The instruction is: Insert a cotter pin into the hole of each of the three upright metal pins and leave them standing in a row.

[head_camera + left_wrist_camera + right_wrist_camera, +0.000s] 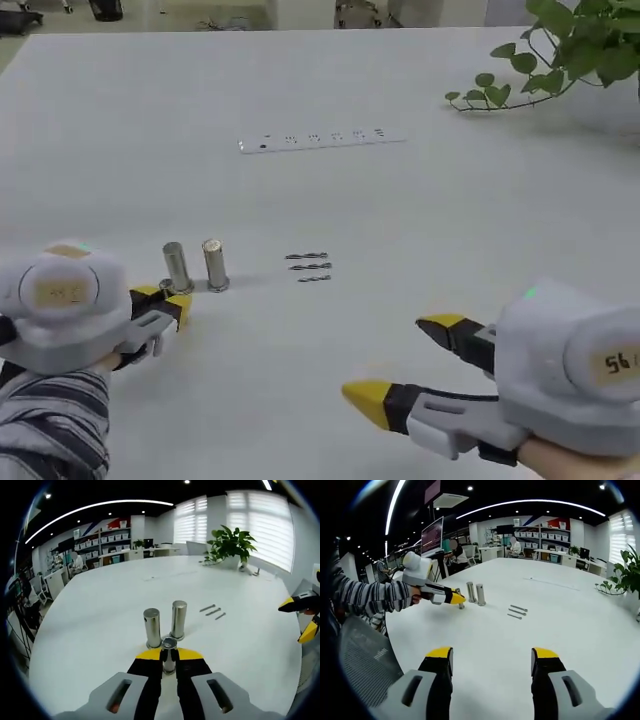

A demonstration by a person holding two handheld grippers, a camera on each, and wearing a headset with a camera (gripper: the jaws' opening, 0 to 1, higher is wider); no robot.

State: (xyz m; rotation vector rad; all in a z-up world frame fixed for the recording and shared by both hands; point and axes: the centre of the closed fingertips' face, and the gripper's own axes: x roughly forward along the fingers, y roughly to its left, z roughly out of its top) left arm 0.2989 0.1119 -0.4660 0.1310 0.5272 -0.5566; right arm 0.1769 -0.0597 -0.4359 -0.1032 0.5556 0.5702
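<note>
Two upright metal pins (176, 265) (215, 264) stand side by side on the white table (400, 210). A third metal pin (169, 653) stands just in front of them, and my left gripper (169, 656) is shut on it, yellow fingertips (165, 297) pressed to either side. Three small cotter pins (308, 267) lie in a stack to the right of the metal pins. My right gripper (403, 362) hovers open near the table's front right, holding nothing. From the right gripper view (492, 654), the left gripper (454, 599) sits beside the pins (475, 593).
A white power strip (320, 139) lies across the middle of the table, farther back. A leafy plant (560, 50) hangs over the far right corner. Shelves, desks and people are in the room beyond the table.
</note>
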